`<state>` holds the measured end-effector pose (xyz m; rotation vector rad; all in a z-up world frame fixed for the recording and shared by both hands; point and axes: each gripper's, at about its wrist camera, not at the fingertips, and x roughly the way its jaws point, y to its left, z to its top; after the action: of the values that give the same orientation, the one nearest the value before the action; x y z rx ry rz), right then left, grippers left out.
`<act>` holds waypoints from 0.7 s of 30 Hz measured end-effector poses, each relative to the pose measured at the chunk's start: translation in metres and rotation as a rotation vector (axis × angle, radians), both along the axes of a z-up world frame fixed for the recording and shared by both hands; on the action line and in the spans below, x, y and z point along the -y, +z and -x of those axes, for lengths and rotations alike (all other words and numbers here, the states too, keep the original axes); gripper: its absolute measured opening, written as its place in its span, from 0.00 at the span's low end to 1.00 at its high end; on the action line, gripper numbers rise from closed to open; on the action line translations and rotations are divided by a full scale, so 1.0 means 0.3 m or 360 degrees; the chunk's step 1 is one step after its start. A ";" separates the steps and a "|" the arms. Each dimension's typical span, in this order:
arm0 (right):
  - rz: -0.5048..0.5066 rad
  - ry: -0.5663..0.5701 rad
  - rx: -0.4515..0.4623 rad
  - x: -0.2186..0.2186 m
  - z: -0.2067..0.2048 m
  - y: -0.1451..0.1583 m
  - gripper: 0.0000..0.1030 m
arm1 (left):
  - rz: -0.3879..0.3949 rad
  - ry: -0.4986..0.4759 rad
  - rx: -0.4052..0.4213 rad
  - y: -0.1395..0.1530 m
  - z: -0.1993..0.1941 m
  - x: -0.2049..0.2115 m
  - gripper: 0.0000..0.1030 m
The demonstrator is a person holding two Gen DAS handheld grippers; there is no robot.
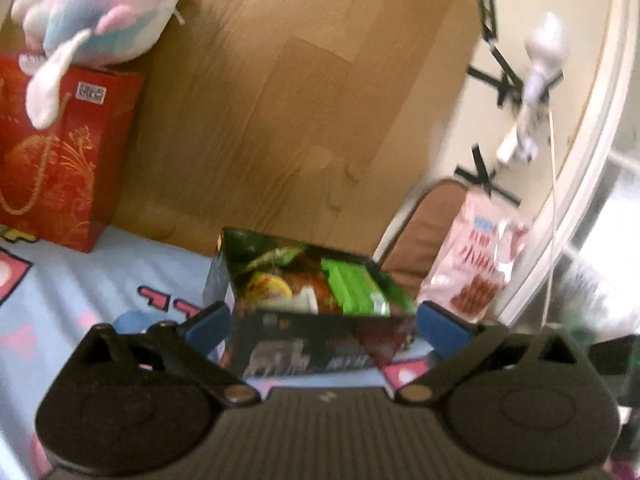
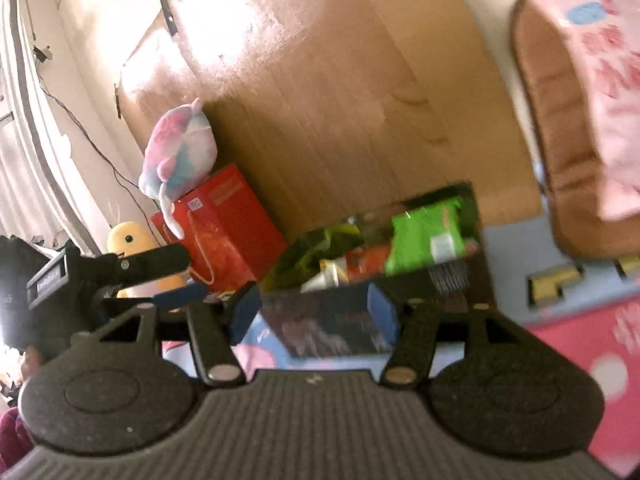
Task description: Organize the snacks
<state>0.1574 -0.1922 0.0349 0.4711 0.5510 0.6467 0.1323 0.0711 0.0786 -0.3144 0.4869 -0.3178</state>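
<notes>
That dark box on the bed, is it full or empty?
Full. The open-topped dark box holds packets up to its rim, among them a green packet and a yellow packet.

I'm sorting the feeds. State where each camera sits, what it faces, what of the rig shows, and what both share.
Left wrist: on the left gripper, looking along its open jaws at the snack box on the bedsheet; only its own fingers show.
Right wrist: on the right gripper, facing the box from its other side; own open jaws plus the left gripper show.
Shared: box, red bag, plush, board.
</notes>
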 end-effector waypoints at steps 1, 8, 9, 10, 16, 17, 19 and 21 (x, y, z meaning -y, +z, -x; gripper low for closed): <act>-0.0020 -0.0039 -0.0012 0.012 0.031 -0.011 0.66 | -0.0043 0.0010 0.0004 -0.005 0.017 0.024 0.99; 0.0036 -0.0238 -0.0130 0.064 0.190 -0.057 0.68 | -0.0207 0.0034 0.0024 -0.039 0.180 0.139 1.00; 0.0044 -0.0221 -0.0153 0.073 0.209 -0.064 0.68 | -0.0220 0.0033 0.0022 -0.042 0.196 0.149 1.00; 0.0051 -0.0201 -0.0176 0.075 0.226 -0.071 0.68 | -0.0233 0.0037 0.0016 -0.046 0.213 0.159 1.00; 0.0146 -0.0130 -0.0225 0.041 0.302 -0.106 0.76 | -0.0351 0.0110 -0.0029 -0.069 0.273 0.184 1.00; 0.0176 -0.0128 -0.0218 0.031 0.310 -0.110 0.76 | -0.0342 0.0103 -0.0054 -0.076 0.276 0.181 1.00; 0.0211 -0.0134 -0.0195 0.019 0.322 -0.115 0.76 | -0.0317 0.0106 -0.0115 -0.093 0.278 0.173 1.00; 0.0225 -0.0158 -0.0172 0.021 0.329 -0.121 0.76 | -0.0322 0.0130 -0.0162 -0.117 0.282 0.169 1.00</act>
<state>0.0588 -0.1985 -0.0012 0.3990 0.6668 0.4855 0.0477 0.0203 0.0434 -0.1533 0.6002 -0.1719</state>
